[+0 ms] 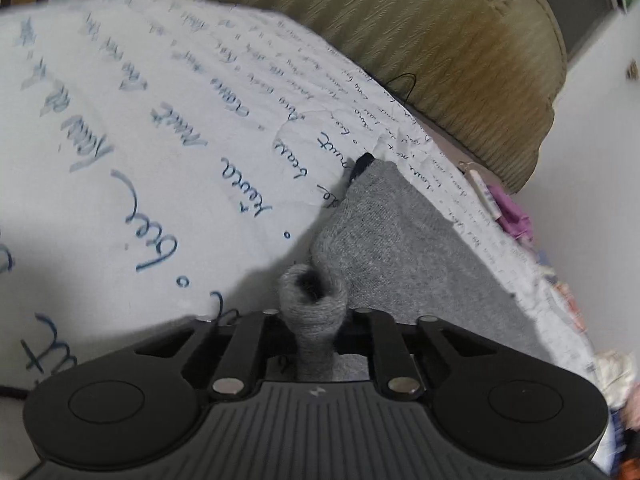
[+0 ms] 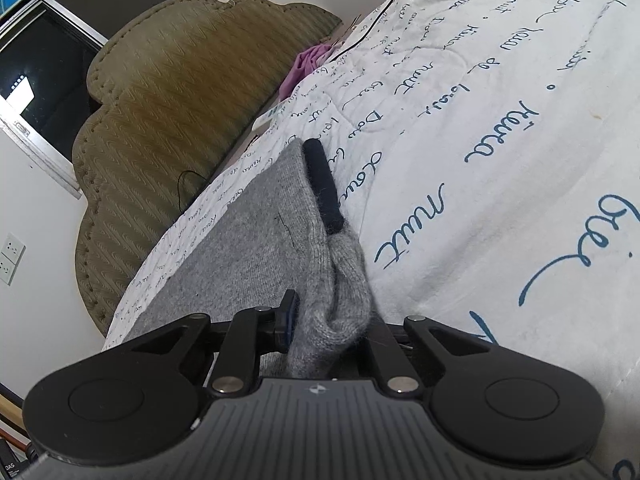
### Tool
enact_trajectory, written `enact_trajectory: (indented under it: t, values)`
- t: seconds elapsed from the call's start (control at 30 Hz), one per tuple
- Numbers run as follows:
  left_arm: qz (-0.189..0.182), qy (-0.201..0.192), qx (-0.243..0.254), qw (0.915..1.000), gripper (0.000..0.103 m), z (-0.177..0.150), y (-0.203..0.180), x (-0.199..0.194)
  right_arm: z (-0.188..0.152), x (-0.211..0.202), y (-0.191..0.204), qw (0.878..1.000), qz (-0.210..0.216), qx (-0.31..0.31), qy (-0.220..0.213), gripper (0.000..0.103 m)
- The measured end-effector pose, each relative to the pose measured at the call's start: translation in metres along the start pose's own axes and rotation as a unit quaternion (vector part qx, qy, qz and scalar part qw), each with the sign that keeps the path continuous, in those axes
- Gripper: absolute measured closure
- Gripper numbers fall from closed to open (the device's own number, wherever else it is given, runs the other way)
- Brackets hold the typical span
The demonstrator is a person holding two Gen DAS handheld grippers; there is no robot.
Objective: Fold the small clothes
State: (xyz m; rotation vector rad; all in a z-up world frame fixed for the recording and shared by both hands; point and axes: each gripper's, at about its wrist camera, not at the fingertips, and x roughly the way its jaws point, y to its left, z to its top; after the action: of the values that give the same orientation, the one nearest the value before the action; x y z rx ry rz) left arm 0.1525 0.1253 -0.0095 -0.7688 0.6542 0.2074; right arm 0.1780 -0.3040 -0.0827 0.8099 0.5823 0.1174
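Both grippers, left gripper [image 1: 314, 312] and right gripper [image 2: 328, 320], are clamped on the grey knit garment [image 1: 404, 248], whose dark trim [image 2: 322, 184] points toward twelve o'clock on the quilt [image 1: 140, 140]; folding looks barely begun.

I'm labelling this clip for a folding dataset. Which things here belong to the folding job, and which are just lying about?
Job in hand:
grey knit garment
left gripper, shut on it
right gripper, shut on it

Lying about:
printed bedspread, the work surface
olive headboard
purple cloth
wall sockets
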Motion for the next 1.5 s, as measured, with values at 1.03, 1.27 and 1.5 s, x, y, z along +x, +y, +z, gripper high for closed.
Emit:
enact_trajectory:
  t: [1.03,1.27,1.5]
  values:
    - [-0.131,0.054,-0.081,0.9866,0.098,0.053,-0.006,-0.052,0.055,-0.05,0.031,0.977,0.139,0.157,0.04,0.095]
    - [-0.138,0.077,-0.087,0.9836,0.098,0.027,0.027,-0.084,0.037,-0.091,0.012,0.975,0.15,0.157,0.055,0.095]
    - [-0.145,0.095,-0.105,0.9792,0.098,0.006,0.05,-0.114,0.005,-0.127,-0.007,0.971,0.149,0.176,0.068,0.095]
